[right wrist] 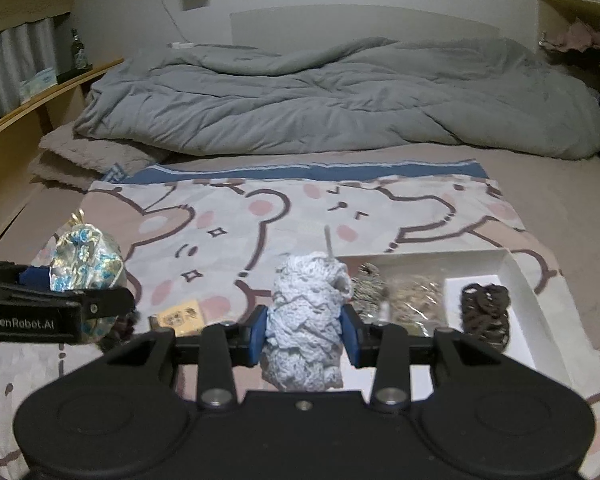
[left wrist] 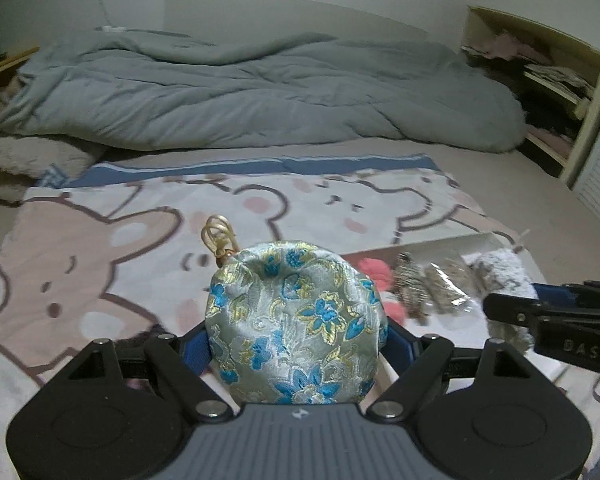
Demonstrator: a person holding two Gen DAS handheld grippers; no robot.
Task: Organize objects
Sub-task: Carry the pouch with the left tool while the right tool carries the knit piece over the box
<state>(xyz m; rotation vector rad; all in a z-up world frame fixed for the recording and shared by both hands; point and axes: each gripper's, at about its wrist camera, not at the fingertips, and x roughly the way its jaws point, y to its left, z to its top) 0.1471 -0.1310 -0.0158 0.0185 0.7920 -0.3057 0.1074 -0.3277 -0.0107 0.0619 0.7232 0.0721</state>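
Left wrist view: the left gripper (left wrist: 296,344) pinches a brocade pouch (left wrist: 294,320) in its jaws above the bear blanket (left wrist: 100,248); the slippery fabric could slide free.

Right wrist view: the right gripper (right wrist: 304,332) pinches a blue crocheted bundle (right wrist: 306,320) near the white tray (right wrist: 516,276), which holds scrunchies; a careless release might miss it.

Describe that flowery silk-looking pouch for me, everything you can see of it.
The pouch is a small, rounded, puffy bag of shiny pale brocade-like fabric, woven with blue flowers and gold leaves. A golden clasp stands up from its top corner. It is held upright in the left gripper, whose blue-padded jaws press its two sides, above the cartoon bear blanket. In the right wrist view it shows at the left, looking crinkled and glossy. Nothing but the jaws appears to touch it.
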